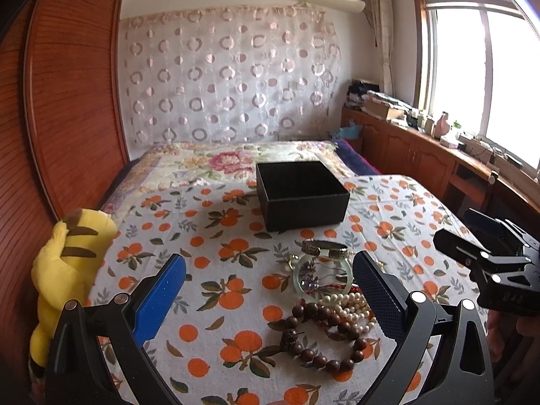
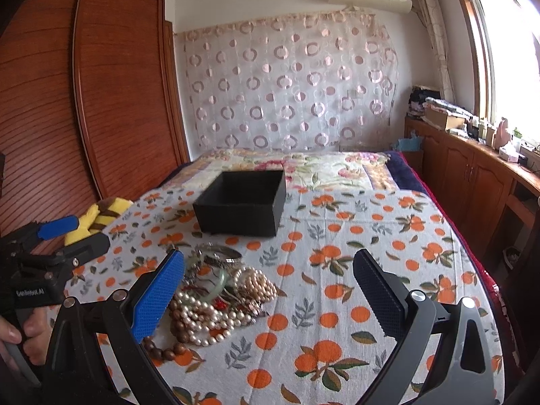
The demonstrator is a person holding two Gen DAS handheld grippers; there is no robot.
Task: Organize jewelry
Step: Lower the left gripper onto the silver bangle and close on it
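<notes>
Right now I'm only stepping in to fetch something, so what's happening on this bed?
A person holds a gripper in each hand over a jewelry pile on the orange-print bedspread. The left gripper and right gripper are both open and hold nothing. The black box behind the pile looks empty, so sorting hasn't visibly begun.

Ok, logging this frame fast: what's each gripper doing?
Left gripper: open, holding nothing, above the jewelry pile.
Right gripper: open, holding nothing.
</notes>
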